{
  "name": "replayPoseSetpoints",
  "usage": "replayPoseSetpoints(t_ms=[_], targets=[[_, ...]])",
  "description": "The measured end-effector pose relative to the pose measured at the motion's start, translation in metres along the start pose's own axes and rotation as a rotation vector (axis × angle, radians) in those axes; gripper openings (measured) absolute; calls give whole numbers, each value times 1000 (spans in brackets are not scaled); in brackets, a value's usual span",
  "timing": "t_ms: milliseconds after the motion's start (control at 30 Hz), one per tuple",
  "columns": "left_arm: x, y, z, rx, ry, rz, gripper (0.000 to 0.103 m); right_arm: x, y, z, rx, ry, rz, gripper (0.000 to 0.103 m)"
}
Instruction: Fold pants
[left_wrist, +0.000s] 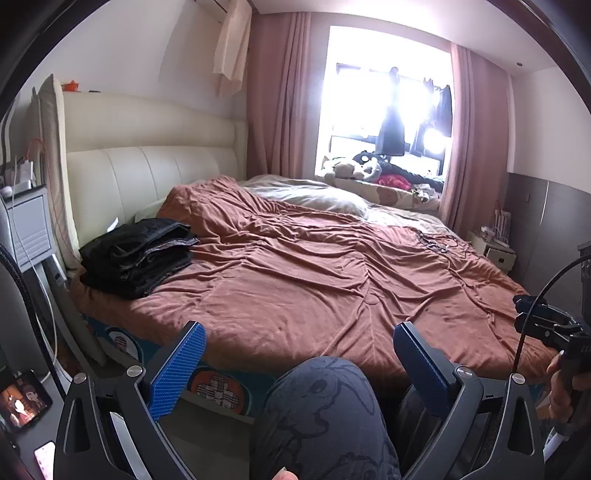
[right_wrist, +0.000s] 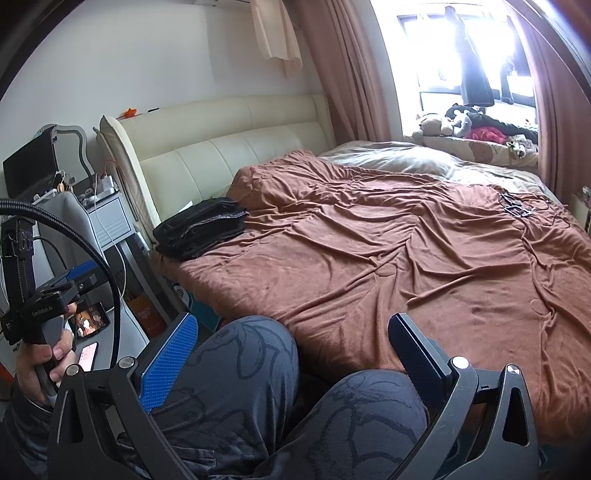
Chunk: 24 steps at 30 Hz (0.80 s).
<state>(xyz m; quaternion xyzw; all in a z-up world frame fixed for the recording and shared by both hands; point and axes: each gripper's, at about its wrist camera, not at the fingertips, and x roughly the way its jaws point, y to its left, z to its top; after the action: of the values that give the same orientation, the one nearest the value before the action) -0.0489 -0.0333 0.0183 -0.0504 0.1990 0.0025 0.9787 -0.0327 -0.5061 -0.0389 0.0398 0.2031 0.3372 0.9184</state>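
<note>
- Left gripper (left_wrist: 297, 356): jaws spread wide, nothing between the pads; operator's knee (left_wrist: 321, 410) directly below the gap.
- Right gripper (right_wrist: 291, 350): jaws also spread wide, nothing held; both knees under it.
- Pants (left_wrist: 136, 254): black, folded into a stack, well ahead and to the left of both tools, at the bed's near-left corner by the headboard (left_wrist: 155, 166).
- Brown blanket (left_wrist: 314, 273): wrinkled, covers the bed ahead of both tools; pants rest on it.
- Both tools well apart from the pants, no contact.

Matt black cloth pants (left_wrist: 136, 254), soft brown blanket (left_wrist: 314, 280), glossy cream padded headboard (left_wrist: 147, 166)
</note>
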Motion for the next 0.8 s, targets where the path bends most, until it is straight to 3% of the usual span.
replayPoseSetpoints(t_ms=[800], targets=[[-5, -2, 0, -5, 1, 1, 102, -1, 5, 2, 2, 1, -4, 103]])
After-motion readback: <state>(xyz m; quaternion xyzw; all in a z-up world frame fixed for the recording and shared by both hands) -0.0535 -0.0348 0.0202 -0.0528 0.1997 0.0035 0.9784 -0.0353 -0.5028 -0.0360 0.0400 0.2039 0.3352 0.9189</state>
